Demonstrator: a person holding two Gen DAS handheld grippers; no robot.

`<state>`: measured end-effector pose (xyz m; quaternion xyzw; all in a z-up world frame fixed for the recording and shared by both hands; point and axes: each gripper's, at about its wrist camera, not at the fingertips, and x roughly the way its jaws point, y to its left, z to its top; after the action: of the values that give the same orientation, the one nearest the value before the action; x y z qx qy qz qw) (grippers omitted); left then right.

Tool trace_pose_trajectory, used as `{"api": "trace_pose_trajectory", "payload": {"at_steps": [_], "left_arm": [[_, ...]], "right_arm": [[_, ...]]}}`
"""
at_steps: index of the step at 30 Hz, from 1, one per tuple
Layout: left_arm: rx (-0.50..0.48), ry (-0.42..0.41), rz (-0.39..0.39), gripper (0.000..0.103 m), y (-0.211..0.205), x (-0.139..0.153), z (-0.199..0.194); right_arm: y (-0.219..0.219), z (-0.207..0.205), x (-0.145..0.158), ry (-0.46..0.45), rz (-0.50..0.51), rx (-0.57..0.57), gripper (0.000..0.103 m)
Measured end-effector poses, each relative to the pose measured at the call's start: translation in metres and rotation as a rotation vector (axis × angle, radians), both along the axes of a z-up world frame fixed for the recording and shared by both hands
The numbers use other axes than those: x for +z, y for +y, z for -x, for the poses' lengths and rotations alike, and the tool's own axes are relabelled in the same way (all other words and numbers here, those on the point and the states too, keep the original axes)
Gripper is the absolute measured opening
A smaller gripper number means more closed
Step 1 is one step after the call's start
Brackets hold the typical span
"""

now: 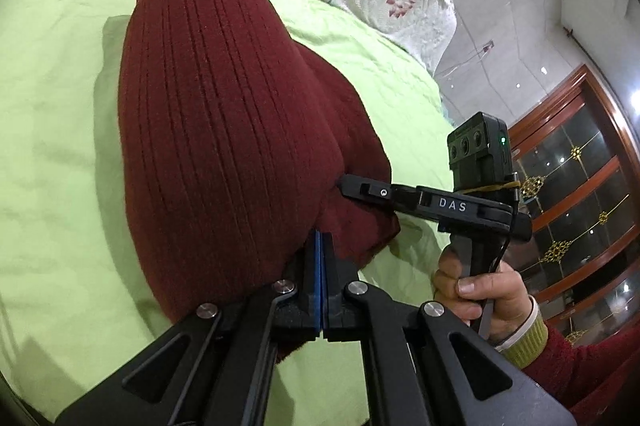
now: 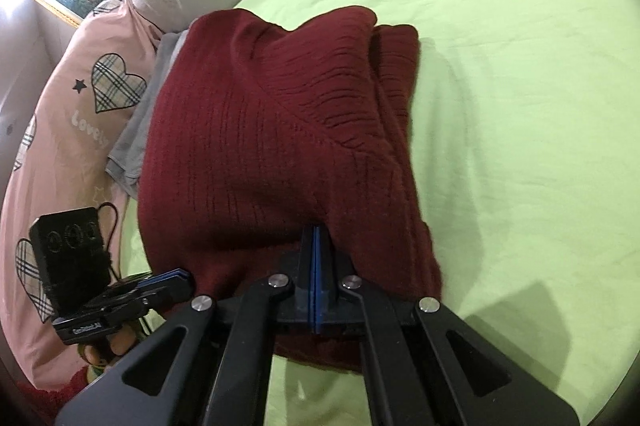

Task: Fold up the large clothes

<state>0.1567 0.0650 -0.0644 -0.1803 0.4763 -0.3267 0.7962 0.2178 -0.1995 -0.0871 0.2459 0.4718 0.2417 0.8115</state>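
On green bedsheet (image 2: pixel 520 66): folded maroon sweater (image 2: pixel 248 130); left gripper (image 1: pixel 320 238) and right gripper (image 2: pixel 316 230) jaws together, apparently pinching its near edge.

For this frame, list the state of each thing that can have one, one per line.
Dark red knit sweater: folded into a bundle on the green sheet, near edge pinched by both grippers.
Left gripper: shut on the sweater's near edge.
Right gripper: shut on the sweater's near edge.
Grey garment: lying partly under the sweater's far side.
Cabinet glass doors: closed.
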Motion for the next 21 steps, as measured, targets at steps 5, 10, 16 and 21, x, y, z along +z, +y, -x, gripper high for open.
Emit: {"api": "trace_pose_trajectory", "payload": {"at_steps": [5,10,16,21], "left_arm": [[0.029,-0.103,0.014,0.001,0.012,0.049,0.004],[0.121,-0.139,-0.028,0.001,0.027,0.069,-0.03],[0.117,-0.01,0.009,0.0,0.019,0.033,-0.07],[0.106,0.004,0.004,0.0,0.005,0.022,-0.076]], "right_arm": [[0.001,0.002,0.036,-0.045,-0.047,0.007,0.004],[0.012,-0.034,0.081,-0.14,-0.075,-0.035,0.004],[0.032,-0.103,0.049,-0.024,0.003,-0.067,0.004],[0.001,-0.101,0.018,0.025,0.028,-0.179,0.0]]}}
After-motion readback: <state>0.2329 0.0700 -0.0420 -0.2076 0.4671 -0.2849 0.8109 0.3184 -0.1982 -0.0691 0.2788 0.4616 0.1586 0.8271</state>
